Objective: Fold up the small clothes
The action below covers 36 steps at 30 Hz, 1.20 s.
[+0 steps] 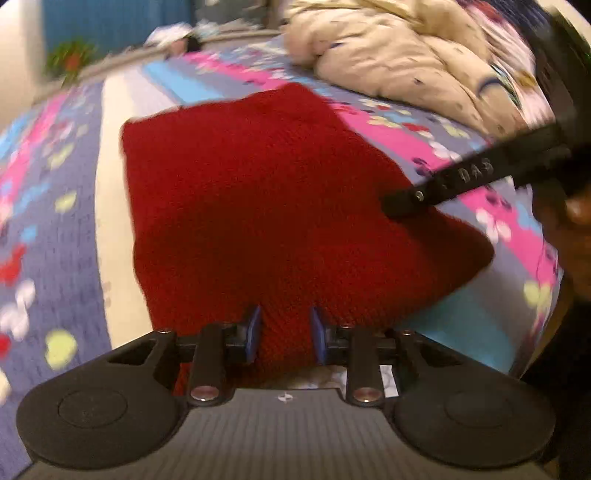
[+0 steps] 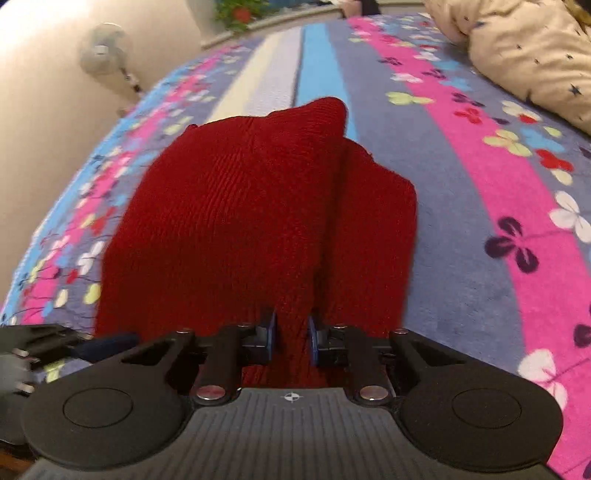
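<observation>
A dark red knitted garment (image 1: 258, 206) lies on the flowered bedspread (image 1: 66, 229). My left gripper (image 1: 285, 338) is shut on its near edge, with red fabric pinched between the blue pads (image 1: 254, 332). My right gripper (image 2: 291, 339) is shut on another part of the near edge of the red garment (image 2: 236, 214), which rises in a fold ahead of it. The right gripper's black finger (image 1: 443, 184) shows from the side in the left wrist view, over the garment's right part. The left gripper's tip (image 2: 55, 347) shows at the lower left of the right wrist view.
A cream quilted jacket (image 1: 406, 55) is heaped at the back right of the bed, also in the right wrist view (image 2: 528, 55). A white standing fan (image 2: 107, 55) is beside the bed on the left. A potted plant (image 2: 236, 11) stands beyond the bed's far edge.
</observation>
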Motion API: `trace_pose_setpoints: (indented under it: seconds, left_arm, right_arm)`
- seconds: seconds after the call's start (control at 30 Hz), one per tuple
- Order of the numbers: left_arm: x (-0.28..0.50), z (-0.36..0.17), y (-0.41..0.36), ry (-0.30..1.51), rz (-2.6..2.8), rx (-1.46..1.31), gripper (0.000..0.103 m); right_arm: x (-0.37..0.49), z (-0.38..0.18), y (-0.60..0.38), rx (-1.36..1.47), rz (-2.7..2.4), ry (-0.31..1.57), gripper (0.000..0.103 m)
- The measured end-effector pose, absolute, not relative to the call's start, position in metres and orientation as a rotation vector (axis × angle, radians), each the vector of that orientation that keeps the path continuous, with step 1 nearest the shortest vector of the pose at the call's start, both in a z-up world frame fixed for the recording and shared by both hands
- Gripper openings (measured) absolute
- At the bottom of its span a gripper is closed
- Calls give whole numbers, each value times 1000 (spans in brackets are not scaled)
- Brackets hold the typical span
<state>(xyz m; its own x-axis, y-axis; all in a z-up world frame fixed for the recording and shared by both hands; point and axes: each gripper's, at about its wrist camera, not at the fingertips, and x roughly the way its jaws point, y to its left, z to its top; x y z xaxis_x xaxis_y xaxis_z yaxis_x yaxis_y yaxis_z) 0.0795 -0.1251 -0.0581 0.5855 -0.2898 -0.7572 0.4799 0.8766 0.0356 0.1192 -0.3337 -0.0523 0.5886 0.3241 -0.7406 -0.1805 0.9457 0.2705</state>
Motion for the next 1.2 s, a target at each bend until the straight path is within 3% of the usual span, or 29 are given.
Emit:
trace_pose_setpoints:
  seconds: [0.07, 0.17, 0.23, 0.3, 0.37, 0.5, 0.63, 0.83, 0.9, 0.97, 1.03, 1.1, 1.2]
  left_arm:
    - [87, -44, -124, 853, -498, 229, 39]
    - [107, -12, -114, 792, -508, 127, 62]
    - [126, 8, -102, 710, -450, 64, 91]
    - [148, 15, -88, 679, -362, -15, 100]
    - [174, 8, -75, 734, -265, -97, 101]
    - [233, -27, -54, 935, -268, -314, 101]
    - [265, -65, -40, 1016, -284, -466, 103]
    - [296, -97, -28, 1105, -314, -628, 102]
    - [298, -96, -23, 1102, -330, -624, 95]
    - [296, -91, -24, 1069, -348, -575, 80]
    - [291, -79, -25, 1027, -374, -508, 67]
    - [283, -63, -23, 984, -380, -460, 65]
    - [271, -36, -5, 916, -348, -419, 65]
  right_arm:
    - [115, -50, -334, 141, 270, 886, 17]
    - [117, -52, -345, 169, 258, 898, 20]
    - [117, -54, -351, 186, 234, 900, 38]
    - [118, -56, -356, 197, 188, 888, 72]
    - [118, -59, -360, 209, 151, 883, 88]
    - [130, -75, -366, 317, 150, 953, 89]
    - [139, -91, -368, 427, 144, 1023, 92]
    - [146, -98, -365, 478, 156, 1040, 94]
    - [147, -97, -362, 471, 165, 1033, 91]
    - [147, -94, -359, 468, 186, 1016, 82]
    - [145, -88, -353, 452, 199, 980, 66]
    - [142, -80, -342, 409, 220, 934, 46]
    - [141, -74, -332, 440, 253, 876, 36]
